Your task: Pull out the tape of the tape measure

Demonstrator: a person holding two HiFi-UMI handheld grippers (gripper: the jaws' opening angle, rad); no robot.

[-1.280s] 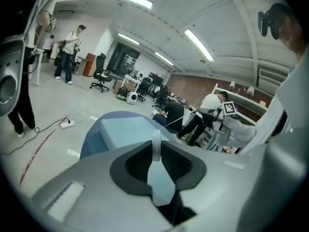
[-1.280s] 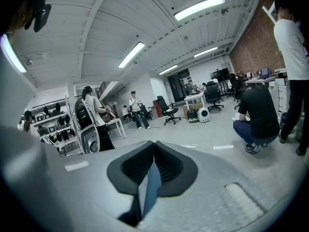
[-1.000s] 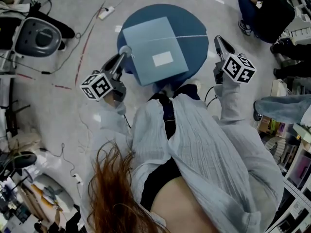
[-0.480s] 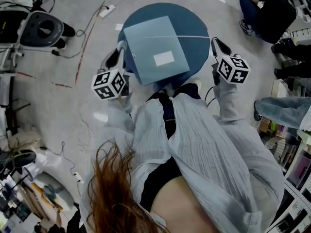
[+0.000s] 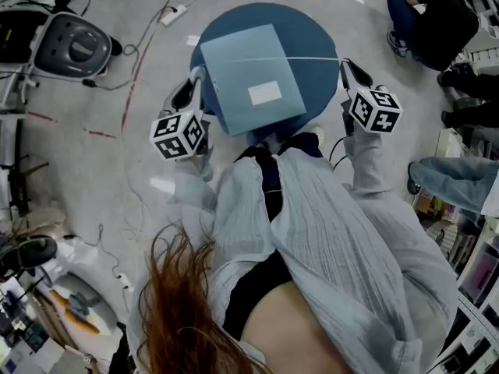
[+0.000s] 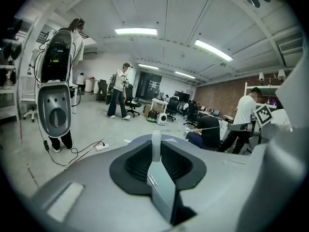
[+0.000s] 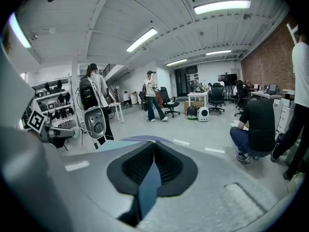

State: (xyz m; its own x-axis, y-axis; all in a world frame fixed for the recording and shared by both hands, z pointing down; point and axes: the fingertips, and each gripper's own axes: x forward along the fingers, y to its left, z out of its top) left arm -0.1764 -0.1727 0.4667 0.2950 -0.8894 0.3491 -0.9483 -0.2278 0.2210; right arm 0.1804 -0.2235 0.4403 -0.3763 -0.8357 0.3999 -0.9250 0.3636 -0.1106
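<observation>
Where the tape (image 5: 312, 58) lies: taut over the bench (image 5: 316, 26), left edge to right edge.
Left tool (image 5: 195, 78): pinching the tape measure (image 6: 156, 145), anchoring it.
Right tool (image 5: 344, 64): nipping the tape's end to hold it out.

Big open-plan lab here, half office, half workshop. Overhead, long strip lights (image 7: 222, 6) run across a bare white ceiling. In the right gripper view there's a brick wall (image 7: 270, 57) at three o'clock, and swivel chairs (image 7: 169, 104), a white table (image 7: 198, 96) and a dark screen (image 7: 226, 79) straight ahead. Down in the head view: bare concrete floor (image 5: 78, 170), loose cables (image 5: 134, 68) and a power strip (image 5: 173, 15) at eleven o'clock, a grey machine (image 5: 72, 49) at ten, and stocked shelves (image 5: 475, 271) at four. People (image 6: 118, 91) stand about on the open floor.
</observation>
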